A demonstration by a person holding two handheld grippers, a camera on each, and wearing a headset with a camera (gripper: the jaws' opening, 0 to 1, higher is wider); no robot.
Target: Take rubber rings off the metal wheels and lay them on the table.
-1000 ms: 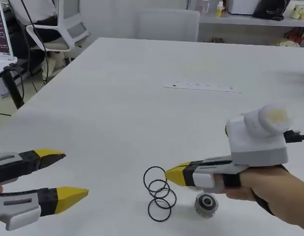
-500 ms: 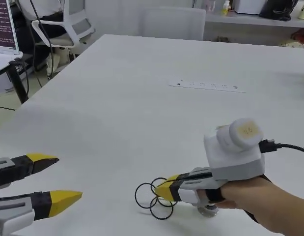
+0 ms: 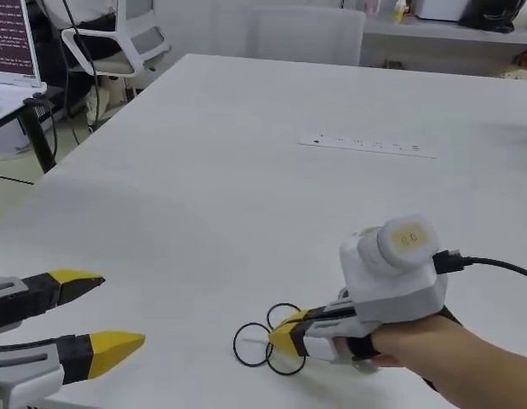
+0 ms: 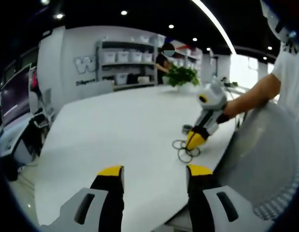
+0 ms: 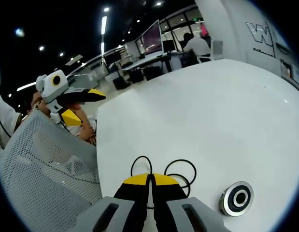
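Note:
Several black rubber rings (image 3: 250, 345) lie overlapping on the white table (image 3: 246, 170) near its front edge. My right gripper (image 3: 276, 338) is shut, with its yellow tips resting low over the rings. In the right gripper view the rings (image 5: 180, 170) fan out just ahead of its tips (image 5: 150, 178); whether a ring is pinched between them I cannot tell. A metal wheel (image 5: 237, 198) lies flat on the table to the right of that gripper. My left gripper (image 3: 110, 313) hovers open at the front left, well apart from the rings, with nothing between its jaws.
A flat white power strip (image 3: 367, 146) lies across the middle of the table. An office chair (image 3: 101, 43) and a monitor (image 3: 9, 38) stand off the table's far left. A cable (image 3: 493, 266) trails from the right gripper.
My right gripper has come down and to the left onto the rings, which have spread and shifted a little to the left. The wheel is now under my hand. My left gripper has stayed open.

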